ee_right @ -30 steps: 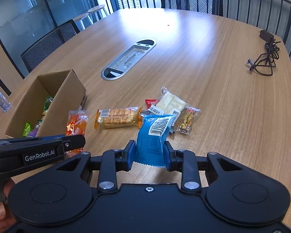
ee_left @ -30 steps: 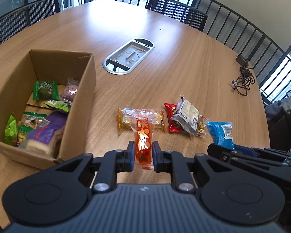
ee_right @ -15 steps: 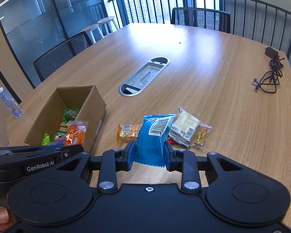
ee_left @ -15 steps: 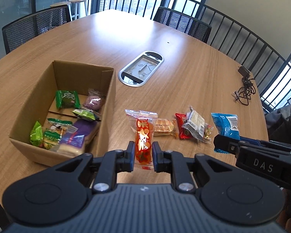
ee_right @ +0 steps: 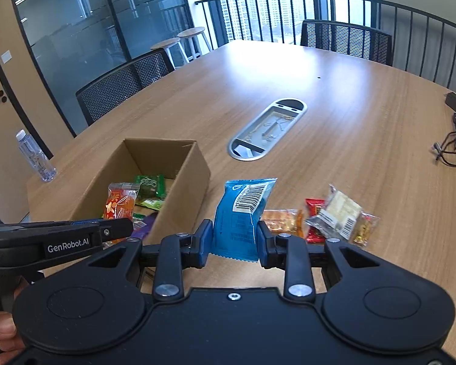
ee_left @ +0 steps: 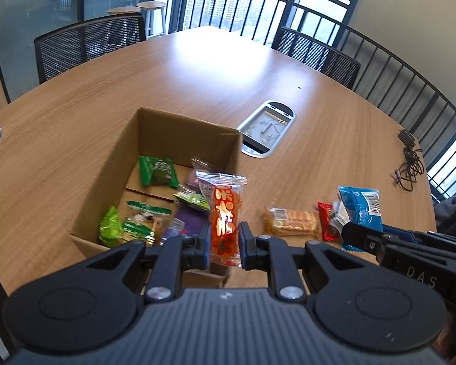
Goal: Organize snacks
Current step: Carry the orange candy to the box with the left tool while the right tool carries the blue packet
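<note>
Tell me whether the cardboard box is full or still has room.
Still has room: the cardboard box holds loose snack packets, with bare floor and inner walls showing.

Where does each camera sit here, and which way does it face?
Left wrist: on the left hand-held gripper, facing the cardboard box; it grips the orange packet.
Right wrist: on the right hand-held gripper, facing the table; it grips the blue packet; thumb at lower left.
Shared: box, both packets, each other's gripper.
</note>
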A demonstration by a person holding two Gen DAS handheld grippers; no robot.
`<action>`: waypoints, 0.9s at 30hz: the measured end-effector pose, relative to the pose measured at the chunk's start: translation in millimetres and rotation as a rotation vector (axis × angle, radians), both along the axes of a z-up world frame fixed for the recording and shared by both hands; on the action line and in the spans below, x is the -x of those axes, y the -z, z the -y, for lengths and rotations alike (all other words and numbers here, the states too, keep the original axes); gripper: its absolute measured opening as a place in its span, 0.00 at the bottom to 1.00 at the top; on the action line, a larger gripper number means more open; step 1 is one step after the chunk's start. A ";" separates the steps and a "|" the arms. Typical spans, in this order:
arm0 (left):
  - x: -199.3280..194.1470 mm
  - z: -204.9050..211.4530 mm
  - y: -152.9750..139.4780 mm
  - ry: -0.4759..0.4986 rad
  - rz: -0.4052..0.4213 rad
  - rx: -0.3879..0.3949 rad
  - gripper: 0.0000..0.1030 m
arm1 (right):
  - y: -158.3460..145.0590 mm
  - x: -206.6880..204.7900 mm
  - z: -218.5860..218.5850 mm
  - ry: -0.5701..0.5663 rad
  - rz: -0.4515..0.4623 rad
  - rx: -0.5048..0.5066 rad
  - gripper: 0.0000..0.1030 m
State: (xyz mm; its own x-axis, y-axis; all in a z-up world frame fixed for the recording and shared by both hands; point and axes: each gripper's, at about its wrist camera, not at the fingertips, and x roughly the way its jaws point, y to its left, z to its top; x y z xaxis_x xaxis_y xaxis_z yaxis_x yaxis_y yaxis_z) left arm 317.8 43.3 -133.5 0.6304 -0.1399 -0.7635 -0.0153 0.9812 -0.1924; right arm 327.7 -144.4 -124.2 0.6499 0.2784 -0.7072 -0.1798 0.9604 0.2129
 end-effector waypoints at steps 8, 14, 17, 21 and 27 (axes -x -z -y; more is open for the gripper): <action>-11.4 -32.7 1.5 -0.049 0.002 -0.011 0.17 | -5.3 -11.9 -30.4 -0.047 0.013 -0.005 0.29; -20.7 -51.7 3.9 -0.084 0.000 -0.012 0.17 | -6.1 -19.9 -49.2 -0.086 0.015 -0.002 0.29; -25.4 -60.3 6.1 -0.106 -0.004 -0.011 0.17 | -5.8 -24.3 -57.8 -0.102 0.013 0.000 0.29; -30.5 -69.9 11.0 -0.129 -0.007 -0.001 0.20 | -4.7 -28.2 -66.7 -0.121 0.011 0.003 0.29; -32.5 -80.8 14.8 -0.164 -0.018 0.008 0.25 | -0.9 -32.4 -83.3 -0.164 -0.002 0.005 0.29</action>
State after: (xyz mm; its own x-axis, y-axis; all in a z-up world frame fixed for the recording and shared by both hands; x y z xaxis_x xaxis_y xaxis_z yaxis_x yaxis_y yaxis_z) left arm 350.3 124.1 -148.3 0.6316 -0.0418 -0.7742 -0.1789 0.9637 -0.1980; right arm 360.1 -61.1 -123.3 0.5946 0.3769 -0.7102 -0.3341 0.9193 0.2082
